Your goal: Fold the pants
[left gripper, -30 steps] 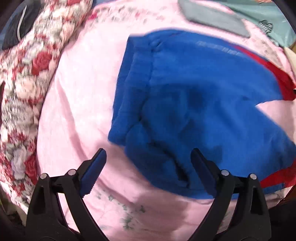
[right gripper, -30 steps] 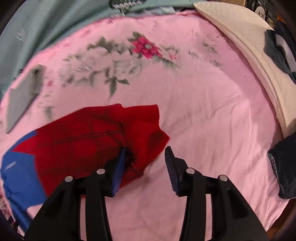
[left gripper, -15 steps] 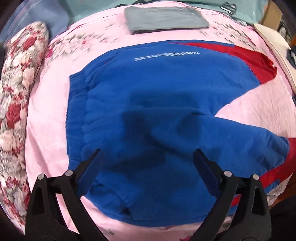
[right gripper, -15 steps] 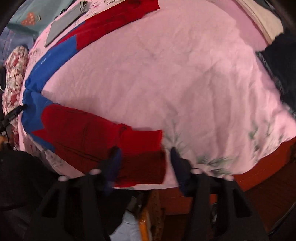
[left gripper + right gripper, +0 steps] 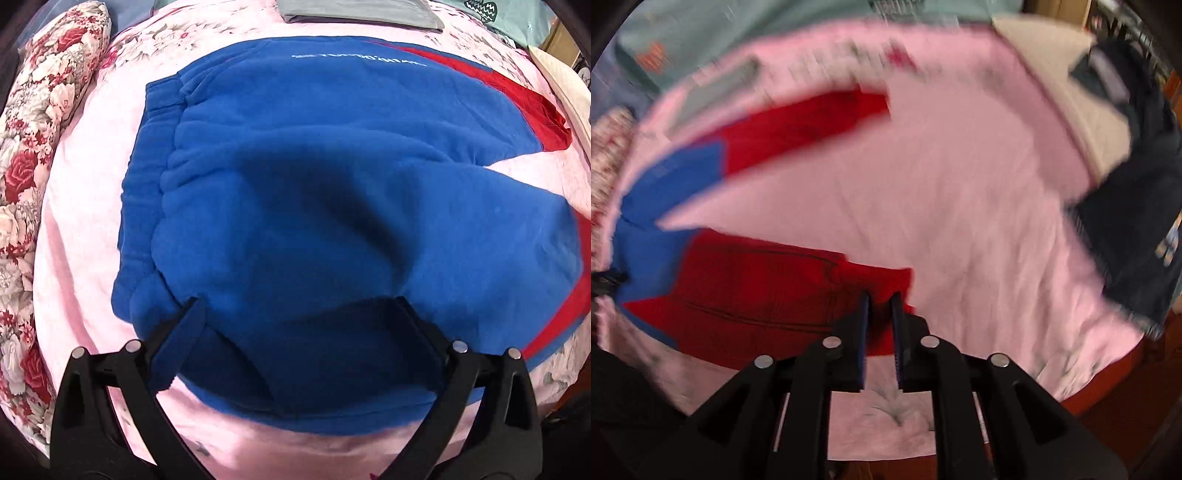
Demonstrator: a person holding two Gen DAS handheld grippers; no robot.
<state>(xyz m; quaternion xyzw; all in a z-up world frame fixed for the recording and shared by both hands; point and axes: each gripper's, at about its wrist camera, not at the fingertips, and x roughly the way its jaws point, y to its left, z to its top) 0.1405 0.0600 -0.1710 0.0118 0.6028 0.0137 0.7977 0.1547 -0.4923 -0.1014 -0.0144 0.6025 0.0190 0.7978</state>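
Blue fleece pants (image 5: pixel 314 184) with red lower legs lie spread on the pink sheet (image 5: pixel 81 221). My left gripper (image 5: pixel 301 321) hovers over their near hip area. Its jaws are still opening wide, blue fabric lies below them, and the pads press on nothing. In the blurred right wrist view the near red leg (image 5: pixel 757 288) runs left toward the blue part, and the far red leg (image 5: pixel 798 125) lies beyond it. My right gripper (image 5: pixel 880 299) is closing on the near leg's red cuff (image 5: pixel 886 277), with red fabric pinched in the narrow gap.
A floral pillow (image 5: pixel 33 147) borders the sheet on the left. A folded grey cloth (image 5: pixel 358 11) lies beyond the waistband. A dark garment (image 5: pixel 1137 221) and a cream cushion (image 5: pixel 1071 92) sit at the right. The bed's edge (image 5: pixel 1108 398) is close below my right gripper.
The left gripper moved over the pants and sank closer, its jaws spreading a little. The right hand swept across the bed, and its jaws narrowed from wide apart to almost together on the red cuff.
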